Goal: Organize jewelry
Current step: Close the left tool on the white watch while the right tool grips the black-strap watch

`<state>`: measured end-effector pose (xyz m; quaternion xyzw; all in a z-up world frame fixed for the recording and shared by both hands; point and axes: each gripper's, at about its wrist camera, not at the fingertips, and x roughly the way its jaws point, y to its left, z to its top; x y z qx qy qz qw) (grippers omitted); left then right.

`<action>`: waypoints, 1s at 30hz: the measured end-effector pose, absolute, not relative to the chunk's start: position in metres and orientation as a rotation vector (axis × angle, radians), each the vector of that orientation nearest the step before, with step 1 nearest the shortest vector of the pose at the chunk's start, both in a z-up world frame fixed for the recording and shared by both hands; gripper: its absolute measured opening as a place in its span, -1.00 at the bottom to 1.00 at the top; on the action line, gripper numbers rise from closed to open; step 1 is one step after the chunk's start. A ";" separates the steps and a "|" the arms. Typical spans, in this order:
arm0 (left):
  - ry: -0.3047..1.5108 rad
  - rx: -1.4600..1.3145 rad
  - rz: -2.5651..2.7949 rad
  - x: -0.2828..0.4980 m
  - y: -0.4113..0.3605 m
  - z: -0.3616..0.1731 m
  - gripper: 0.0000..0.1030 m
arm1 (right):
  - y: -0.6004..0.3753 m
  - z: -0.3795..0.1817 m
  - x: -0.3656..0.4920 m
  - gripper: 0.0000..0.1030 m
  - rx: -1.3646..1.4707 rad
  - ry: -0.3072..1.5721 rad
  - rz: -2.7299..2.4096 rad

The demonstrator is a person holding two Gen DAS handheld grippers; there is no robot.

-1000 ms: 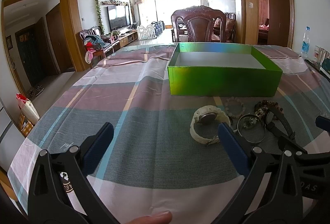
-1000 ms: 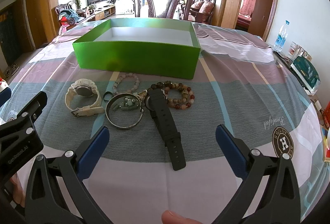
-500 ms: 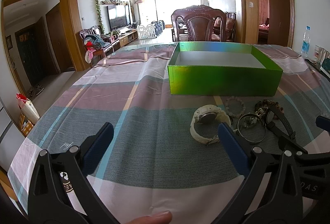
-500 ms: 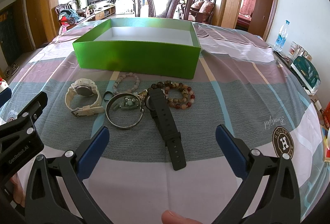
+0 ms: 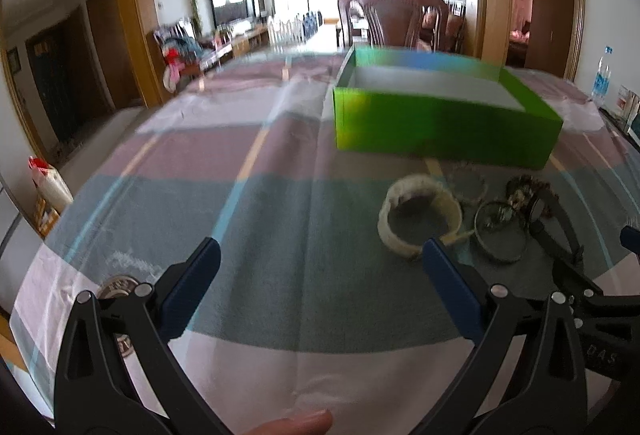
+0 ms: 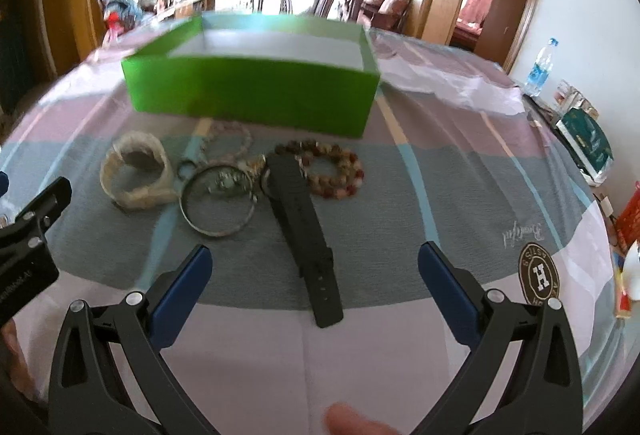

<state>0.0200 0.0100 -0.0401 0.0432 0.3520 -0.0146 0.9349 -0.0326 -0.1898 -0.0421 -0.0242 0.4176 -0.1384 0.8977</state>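
Nearest, both the left gripper (image 5: 316,271) and right gripper (image 6: 314,275) gape wide, holding nothing. Beyond them, in front of the green box (image 6: 252,91), lie the black watch (image 6: 300,219), silver bangle (image 6: 218,201), white watch (image 6: 136,175) and beaded bracelet (image 6: 336,175); nothing looks boxed yet.

Both wrist cameras sit low, facing the green box (image 5: 444,131) (image 6: 252,91), left view further left

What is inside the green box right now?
The green box shows only bare pale floor and walls; no jewelry visible. Its near wall hides the front strip of the floor.
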 end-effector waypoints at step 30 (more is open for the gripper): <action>0.954 0.238 -0.329 0.081 -0.020 -0.028 0.49 | -0.210 -0.017 -0.003 -0.17 -0.018 1.059 -0.062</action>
